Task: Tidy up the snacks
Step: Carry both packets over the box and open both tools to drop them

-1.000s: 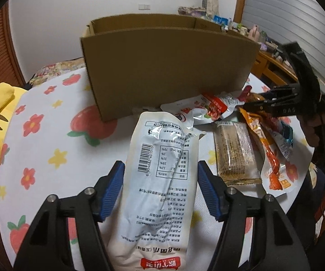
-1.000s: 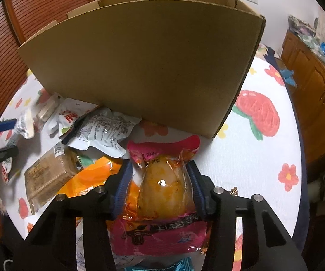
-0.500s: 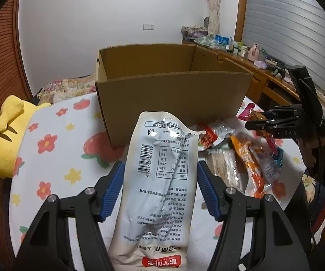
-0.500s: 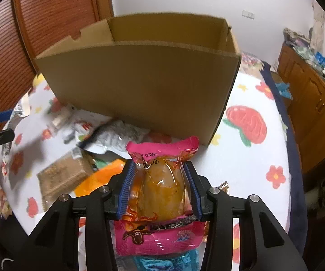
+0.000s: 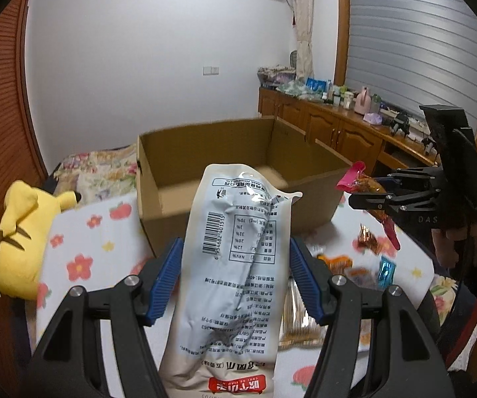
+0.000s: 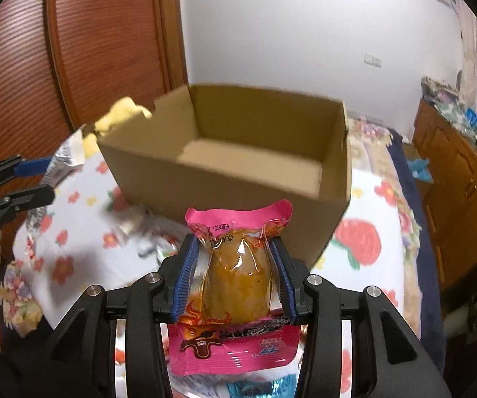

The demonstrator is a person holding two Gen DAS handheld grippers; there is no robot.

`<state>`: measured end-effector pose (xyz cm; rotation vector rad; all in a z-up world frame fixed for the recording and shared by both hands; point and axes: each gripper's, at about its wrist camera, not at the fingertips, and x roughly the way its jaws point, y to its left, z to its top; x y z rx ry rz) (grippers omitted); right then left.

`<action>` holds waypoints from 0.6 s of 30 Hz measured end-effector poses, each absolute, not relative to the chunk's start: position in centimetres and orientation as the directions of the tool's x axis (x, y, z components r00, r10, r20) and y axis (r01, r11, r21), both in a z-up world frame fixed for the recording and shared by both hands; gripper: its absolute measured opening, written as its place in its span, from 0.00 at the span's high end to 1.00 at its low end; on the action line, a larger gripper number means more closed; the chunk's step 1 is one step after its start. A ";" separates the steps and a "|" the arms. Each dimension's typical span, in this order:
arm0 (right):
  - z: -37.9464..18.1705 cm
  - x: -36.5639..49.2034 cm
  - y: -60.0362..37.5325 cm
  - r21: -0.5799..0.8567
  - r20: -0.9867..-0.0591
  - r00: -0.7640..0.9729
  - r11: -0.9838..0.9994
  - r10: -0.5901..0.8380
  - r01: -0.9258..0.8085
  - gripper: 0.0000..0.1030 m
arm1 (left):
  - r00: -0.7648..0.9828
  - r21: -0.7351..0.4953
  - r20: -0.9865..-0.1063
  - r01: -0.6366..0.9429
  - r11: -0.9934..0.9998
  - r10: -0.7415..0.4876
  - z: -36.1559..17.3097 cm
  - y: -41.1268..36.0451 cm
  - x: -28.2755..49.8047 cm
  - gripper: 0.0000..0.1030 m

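Note:
My left gripper is shut on a long white snack packet with a barcode, held above the table in front of the open cardboard box. My right gripper is shut on a pink packet with an orange piece inside, held up before the same box, whose inside looks empty. The right gripper with its pink packet also shows at the right of the left wrist view. The left gripper shows at the left edge of the right wrist view.
Several loose snack packets lie on the flowered tablecloth in front of the box. A yellow plush toy sits at the table's left. A wooden sideboard with clutter stands at the back right.
Both grippers have risen with their packets, from table level to above the box's rim, so the box's inside now shows. The snacks on the table lie lower in view.

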<state>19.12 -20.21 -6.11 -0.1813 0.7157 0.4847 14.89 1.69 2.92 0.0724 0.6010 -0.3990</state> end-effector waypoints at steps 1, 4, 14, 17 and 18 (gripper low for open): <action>-5.5 19.3 -20.1 0.004 -0.658 0.656 0.872 0.371 -0.489 0.57 | 0.755 -0.046 -0.558 0.385 0.922 -0.343 3.4 1.7 15.2 0.38; -3.8 19.9 -19.5 -0.002 -0.631 0.673 0.867 0.386 -0.499 0.57 | 0.765 -0.044 -0.542 0.387 0.921 -0.347 4.7 1.8 16.3 0.38; -1.5 24.7 -17.9 -0.022 -0.597 0.703 0.868 0.386 -0.495 0.57 | 0.786 -0.012 -0.524 0.378 0.926 -0.328 7.3 1.7 21.8 0.38; -1.6 26.5 -17.8 -0.028 -0.595 0.712 0.876 0.373 -0.482 0.57 | 0.789 -0.005 -0.523 0.374 0.927 -0.321 7.6 1.4 23.4 0.38; -1.8 27.2 -17.7 -0.026 -0.598 0.713 0.880 0.367 -0.475 0.57 | 0.790 0.001 -0.524 0.373 0.928 -0.318 7.7 1.3 23.9 0.38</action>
